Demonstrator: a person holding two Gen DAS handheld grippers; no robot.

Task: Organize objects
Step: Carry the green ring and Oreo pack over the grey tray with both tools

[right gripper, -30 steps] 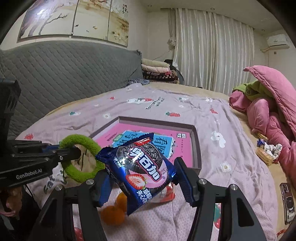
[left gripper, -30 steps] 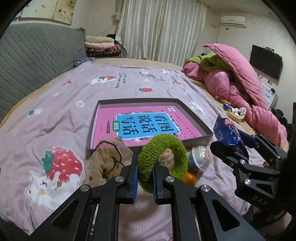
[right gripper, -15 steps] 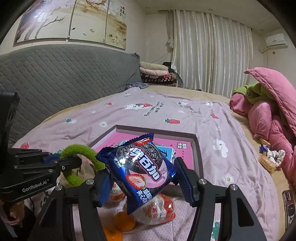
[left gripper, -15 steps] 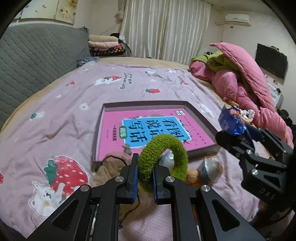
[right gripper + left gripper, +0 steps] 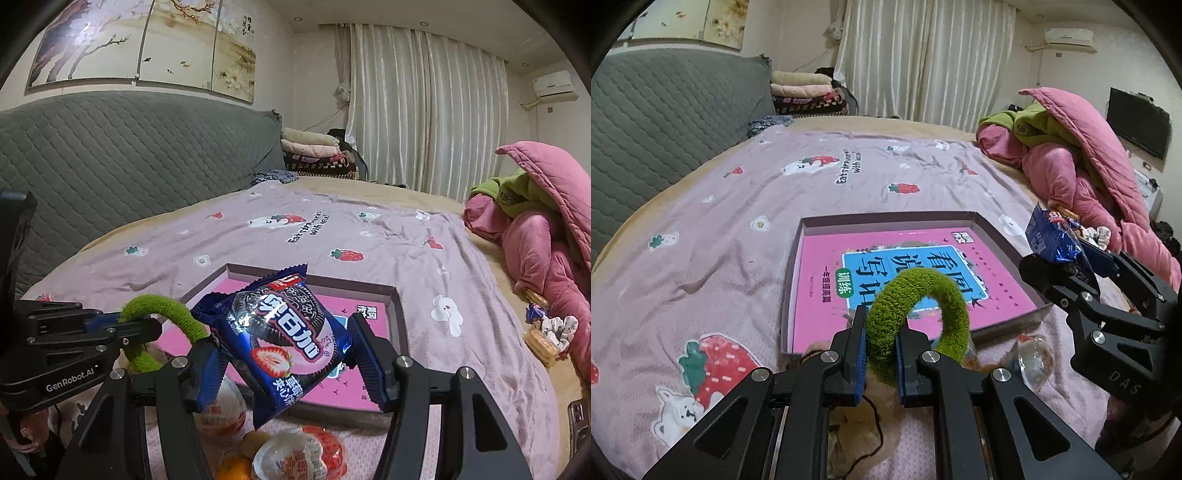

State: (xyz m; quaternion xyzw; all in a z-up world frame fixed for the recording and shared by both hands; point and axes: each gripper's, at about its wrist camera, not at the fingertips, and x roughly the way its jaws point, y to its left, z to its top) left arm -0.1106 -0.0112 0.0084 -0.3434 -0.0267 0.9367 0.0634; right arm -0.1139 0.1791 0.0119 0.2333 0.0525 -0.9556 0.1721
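My left gripper (image 5: 880, 345) is shut on a fuzzy green ring (image 5: 925, 295), held upright over the near edge of a shallow box tray (image 5: 792, 266) that holds a pink book (image 5: 908, 273). In the right wrist view the same green ring (image 5: 162, 310) sticks out of the left gripper (image 5: 125, 328) at the left. My right gripper (image 5: 282, 345) is shut on a blue cookie packet (image 5: 284, 332), held above the tray's near right corner (image 5: 397, 314). In the left wrist view the cookie packet (image 5: 1052, 236) and the right gripper (image 5: 1082, 266) show at the right.
The tray lies on a bed with a lilac strawberry-print cover (image 5: 701, 236). Near the bed's front edge lie oranges (image 5: 234, 467), clear plastic snack cups (image 5: 299, 456) and a tan pouch with a cord (image 5: 864, 432). Pink and green bedding (image 5: 1082, 155) is heaped at the right; a grey headboard (image 5: 110, 158) stands left.
Both grippers have moved forward toward the tray, each keeping its hold. The oranges and snack cups have slid lower in both views.
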